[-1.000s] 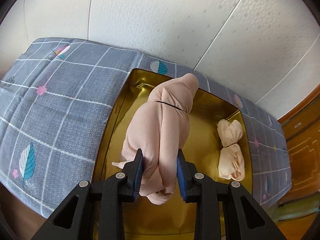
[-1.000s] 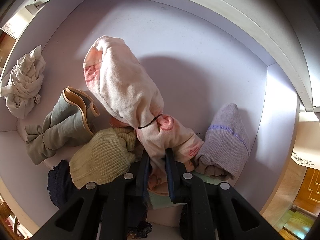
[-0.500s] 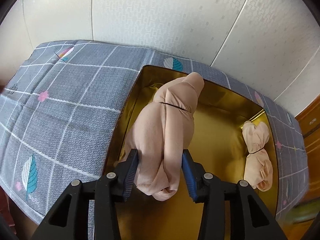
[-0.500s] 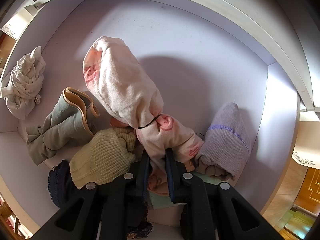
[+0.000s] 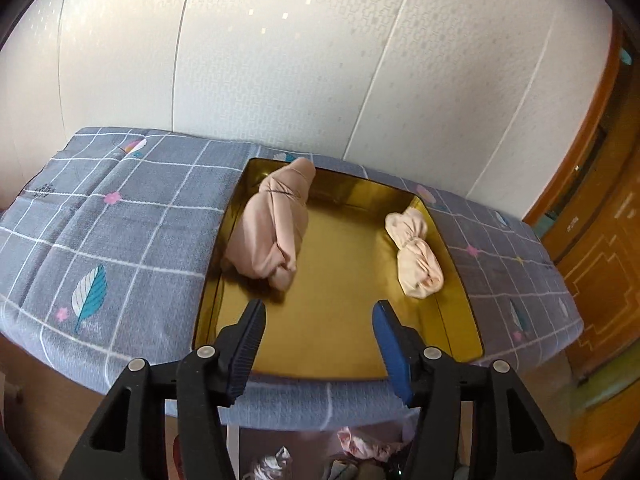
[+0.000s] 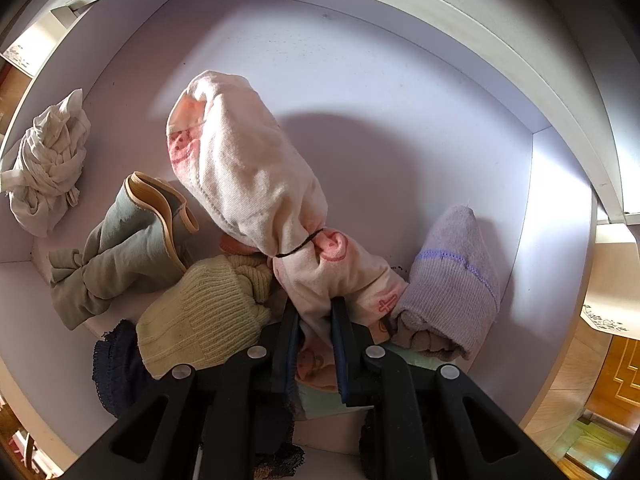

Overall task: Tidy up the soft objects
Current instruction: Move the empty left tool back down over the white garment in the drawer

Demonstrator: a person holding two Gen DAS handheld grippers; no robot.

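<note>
The left gripper (image 5: pixel 318 312) stands with its jaws apart and nothing between them; they have just been opening. It hovers over the near edge of a shallow gold metal tray (image 5: pixel 332 320) that sits on a bench covered with a grey checked cloth with leaf prints (image 5: pixel 120 232). Inside the tray, a large beige-pink rolled cloth bundle tied with a dark band (image 5: pixel 272 232) lies along the left wall, reaching the far left corner. A smaller pale peach tied bundle (image 5: pixel 416 256) lies against the right wall, well apart from the first.

The right gripper (image 6: pixel 314 320) is clamped on the lower end of a cream and pink printed cloth roll bound by a black elastic (image 6: pixel 248 172), inside a white shelf compartment (image 6: pixel 400 100). Around it lie a lilac knitted sock roll (image 6: pixel 452 280) to the right, a pale yellow ribbed roll (image 6: pixel 204 316), a grey-green knotted garment with a tan band (image 6: pixel 120 256) and a white knotted cloth (image 6: pixel 48 164) at the left wall.
</note>
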